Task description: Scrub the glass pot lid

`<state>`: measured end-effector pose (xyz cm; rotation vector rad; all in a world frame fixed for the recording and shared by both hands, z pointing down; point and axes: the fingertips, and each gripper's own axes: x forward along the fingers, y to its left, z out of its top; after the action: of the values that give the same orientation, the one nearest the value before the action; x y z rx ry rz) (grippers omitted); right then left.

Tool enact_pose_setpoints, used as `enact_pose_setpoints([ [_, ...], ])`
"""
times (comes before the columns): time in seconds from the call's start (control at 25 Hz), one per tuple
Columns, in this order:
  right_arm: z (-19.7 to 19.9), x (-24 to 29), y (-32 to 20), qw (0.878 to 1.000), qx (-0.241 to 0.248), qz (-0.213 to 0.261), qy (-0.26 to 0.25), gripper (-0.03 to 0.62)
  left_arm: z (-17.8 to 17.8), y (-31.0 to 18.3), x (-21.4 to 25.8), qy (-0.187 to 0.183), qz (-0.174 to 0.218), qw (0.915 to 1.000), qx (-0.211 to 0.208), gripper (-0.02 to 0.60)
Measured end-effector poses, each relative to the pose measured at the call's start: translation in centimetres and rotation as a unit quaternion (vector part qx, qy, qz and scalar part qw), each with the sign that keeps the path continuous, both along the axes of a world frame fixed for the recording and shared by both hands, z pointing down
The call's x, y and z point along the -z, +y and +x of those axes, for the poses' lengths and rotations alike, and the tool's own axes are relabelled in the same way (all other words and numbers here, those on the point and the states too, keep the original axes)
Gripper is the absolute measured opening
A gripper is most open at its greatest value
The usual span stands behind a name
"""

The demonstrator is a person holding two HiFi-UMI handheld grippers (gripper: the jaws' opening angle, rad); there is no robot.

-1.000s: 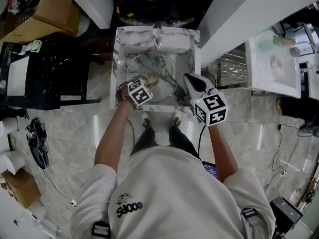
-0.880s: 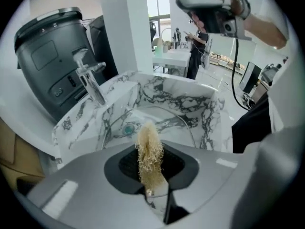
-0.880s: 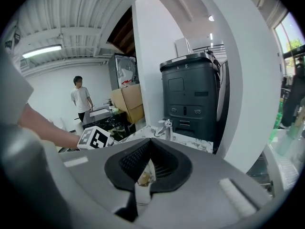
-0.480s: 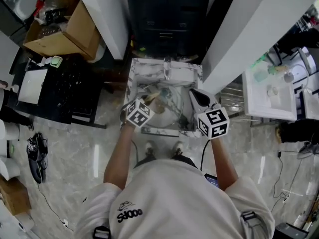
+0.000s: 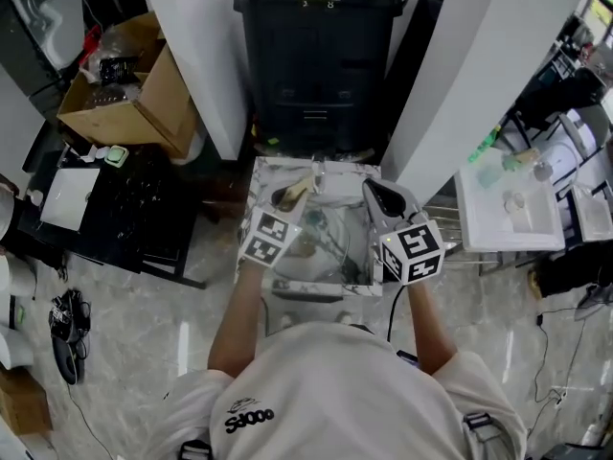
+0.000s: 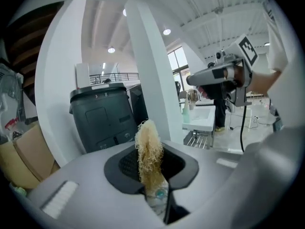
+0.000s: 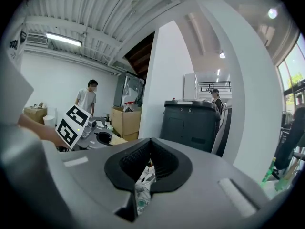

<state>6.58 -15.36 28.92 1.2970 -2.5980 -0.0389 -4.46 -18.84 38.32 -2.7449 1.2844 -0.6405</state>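
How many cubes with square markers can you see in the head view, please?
2. One cube sits on the left gripper, over the sink's left side; the other cube sits on the right gripper, over its right side.

The scrubber point(image 6: 148, 149) is rough fibre, the bin point(image 5: 316, 56) matt dark plastic.

The loofah scrubber point(image 6: 148, 147) is showing straw yellow between dark grey pads point(image 6: 125, 165). The sink point(image 5: 257, 182) is displaying white marble with grey veins; the bin point(image 5: 316, 56) is looking black, the cardboard box point(image 5: 144, 89) brown.
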Motion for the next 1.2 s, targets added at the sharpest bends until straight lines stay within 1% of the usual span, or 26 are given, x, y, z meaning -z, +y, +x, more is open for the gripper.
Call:
enact_pose_setpoints([
  [0.16,0.2,3.4,0.0,0.999,-0.004,0.033,-0.006,0.003,0.5,-0.5,5.3,0.025,0.048,0.9985,-0.002,0.06],
  [0.32,0.6,6.1,0.1,0.998,-0.013,0.063,-0.005,0.003,1.1,-0.4,9.4,0.035,0.088,0.9954,-0.01,0.06],
  [0.44,0.8,7.5,0.0,0.997,-0.021,0.076,-0.009,0.003,1.4,0.0,11.9,0.04,0.11,0.9929,-0.021,0.06],
  [0.56,1.0,8.8,-0.1,0.996,-0.025,0.085,-0.014,0.002,1.6,0.5,14.1,0.036,0.132,0.9902,-0.025,0.06],
  [0.76,0.5,10.9,-0.1,0.995,-0.019,0.101,-0.015,0.002,1.5,0.9,17.5,0.032,0.167,0.9852,-0.024,0.06],
  [0.96,-0.2,12.8,0.3,0.993,-0.015,0.119,-0.015,0.002,1.3,1.6,20.0,0.048,0.193,0.9796,-0.026,0.06],
  [1.08,-0.8,13.7,0.4,0.992,-0.007,0.128,-0.014,0.002,0.8,1.9,21.2,0.048,0.21,0.9764,-0.016,0.06],
  [1.2,-1.2,14.6,0.8,0.991,-0.002,0.136,-0.014,0.002,0.5,2.2,22.7,0.039,0.239,0.9701,-0.005,0.06],
])
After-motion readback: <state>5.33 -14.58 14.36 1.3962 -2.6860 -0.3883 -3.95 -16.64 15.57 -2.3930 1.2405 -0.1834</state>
